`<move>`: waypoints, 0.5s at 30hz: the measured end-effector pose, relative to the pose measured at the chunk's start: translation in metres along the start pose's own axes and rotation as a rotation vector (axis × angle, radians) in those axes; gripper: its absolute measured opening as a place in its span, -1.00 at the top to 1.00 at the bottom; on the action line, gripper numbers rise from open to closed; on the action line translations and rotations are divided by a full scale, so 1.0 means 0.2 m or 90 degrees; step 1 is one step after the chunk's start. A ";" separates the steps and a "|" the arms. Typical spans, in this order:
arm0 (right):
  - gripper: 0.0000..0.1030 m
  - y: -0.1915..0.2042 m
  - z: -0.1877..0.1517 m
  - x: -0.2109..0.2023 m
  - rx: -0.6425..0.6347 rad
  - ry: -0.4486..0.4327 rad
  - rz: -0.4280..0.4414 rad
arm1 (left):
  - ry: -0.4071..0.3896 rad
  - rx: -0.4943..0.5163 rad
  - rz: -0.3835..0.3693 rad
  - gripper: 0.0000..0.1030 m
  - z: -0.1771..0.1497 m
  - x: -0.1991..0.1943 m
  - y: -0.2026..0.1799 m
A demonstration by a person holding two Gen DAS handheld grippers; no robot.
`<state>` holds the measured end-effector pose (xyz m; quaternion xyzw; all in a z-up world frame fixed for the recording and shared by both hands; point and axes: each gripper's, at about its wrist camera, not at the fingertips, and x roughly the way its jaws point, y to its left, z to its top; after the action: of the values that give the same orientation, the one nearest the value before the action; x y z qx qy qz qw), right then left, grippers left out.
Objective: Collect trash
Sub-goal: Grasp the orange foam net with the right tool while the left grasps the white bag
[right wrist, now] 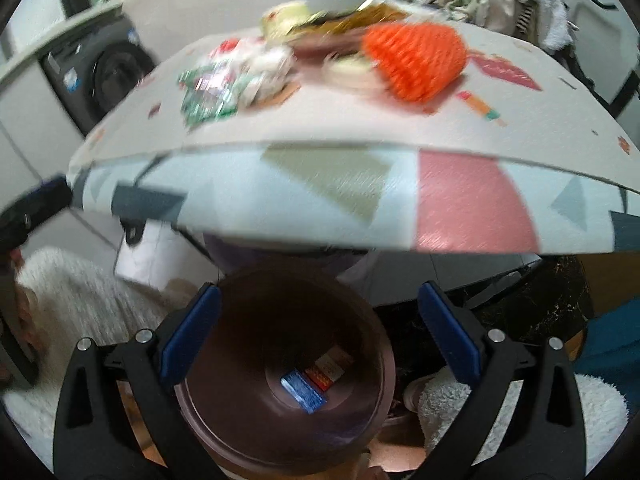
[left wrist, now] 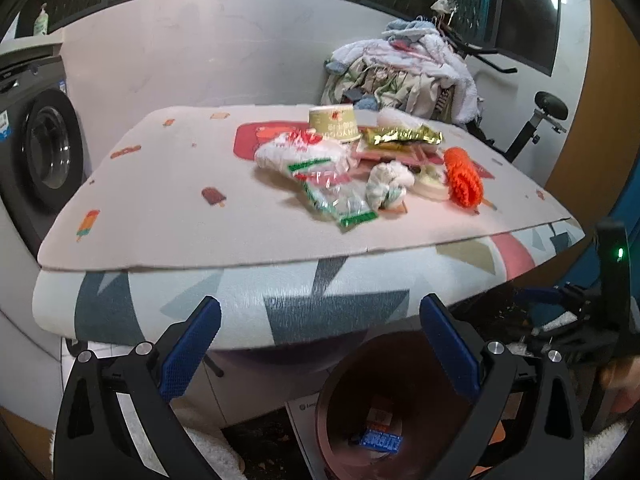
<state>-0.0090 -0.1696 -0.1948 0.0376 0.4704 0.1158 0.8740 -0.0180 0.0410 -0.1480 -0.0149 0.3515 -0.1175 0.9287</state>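
Observation:
Trash lies piled on the table mat [left wrist: 160, 184]: a green-edged clear wrapper [left wrist: 336, 200], a white plastic bag [left wrist: 296, 152], a paper cup [left wrist: 334, 122], a gold foil packet [left wrist: 400, 136], crumpled tissue [left wrist: 386, 186] and an orange knitted piece [left wrist: 464, 178]. The right wrist view shows the orange piece [right wrist: 416, 60] and the wrapper [right wrist: 208, 96], blurred. A brown bin [right wrist: 288, 380] stands on the floor under the table edge, with a blue packet [right wrist: 302, 390] inside. My left gripper [left wrist: 320, 352] is open below the table edge, over the bin [left wrist: 360, 400]. My right gripper [right wrist: 320, 340] hangs open above the bin.
A washing machine [left wrist: 44, 160] stands left of the table. A heap of laundry [left wrist: 404, 72] sits behind the table, with an exercise bike [left wrist: 540, 120] at the right. A fluffy white sleeve [right wrist: 80, 300] shows at the lower left of the right wrist view.

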 end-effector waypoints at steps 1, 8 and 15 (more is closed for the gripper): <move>-0.89 -0.04 0.04 -0.02 0.019 -0.014 0.000 | -0.005 0.003 0.003 -0.89 0.01 0.00 0.00; -0.89 -0.24 0.36 -0.12 0.066 -0.084 0.010 | -0.037 0.034 0.005 -0.89 0.17 0.00 -0.01; -0.89 -0.46 0.72 -0.01 0.139 -0.087 -0.010 | -0.014 0.021 0.001 -0.89 0.35 0.10 0.03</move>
<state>0.1257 -0.2526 -0.1292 0.1362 0.4197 0.0542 0.8957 0.0437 0.0392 -0.1102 -0.0006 0.3394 -0.1222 0.9327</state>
